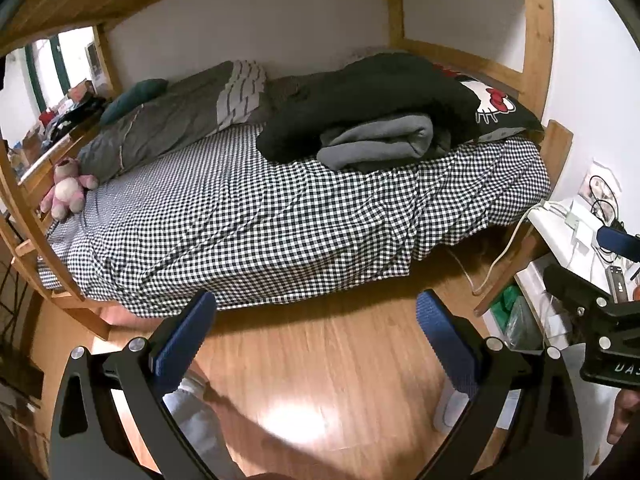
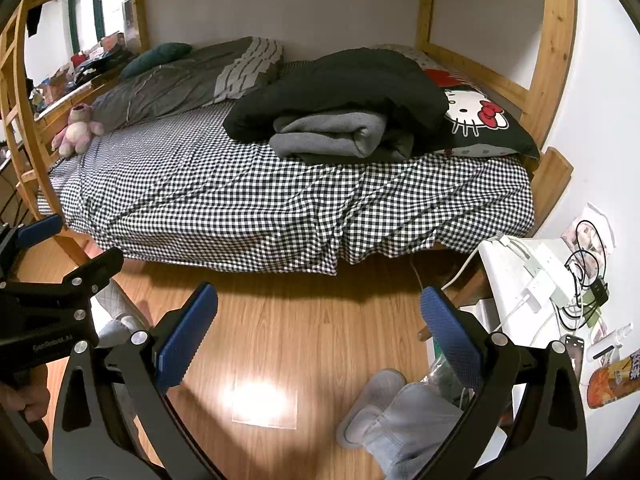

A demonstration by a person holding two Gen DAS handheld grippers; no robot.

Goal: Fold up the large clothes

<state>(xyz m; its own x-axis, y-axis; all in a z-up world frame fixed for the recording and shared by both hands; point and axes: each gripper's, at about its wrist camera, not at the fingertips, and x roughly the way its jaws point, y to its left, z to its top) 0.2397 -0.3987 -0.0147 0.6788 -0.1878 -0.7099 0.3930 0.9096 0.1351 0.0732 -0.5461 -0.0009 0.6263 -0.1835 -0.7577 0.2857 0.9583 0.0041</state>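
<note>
A large black garment lies bunched on the right half of the bed, with a folded grey garment resting against its front. Both lie on the black-and-white checked sheet. My left gripper is open and empty, held over the wooden floor well short of the bed. My right gripper is open and empty, also over the floor in front of the bed. Each gripper shows at the edge of the other's view: the right gripper in the left wrist view, the left gripper in the right wrist view.
A Hello Kitty pillow lies at the bed's right end, a grey duvet and pink plush toy at the left. Wooden bunk posts frame the bed. A white side table with cables stands right. Slippers lie on the floor.
</note>
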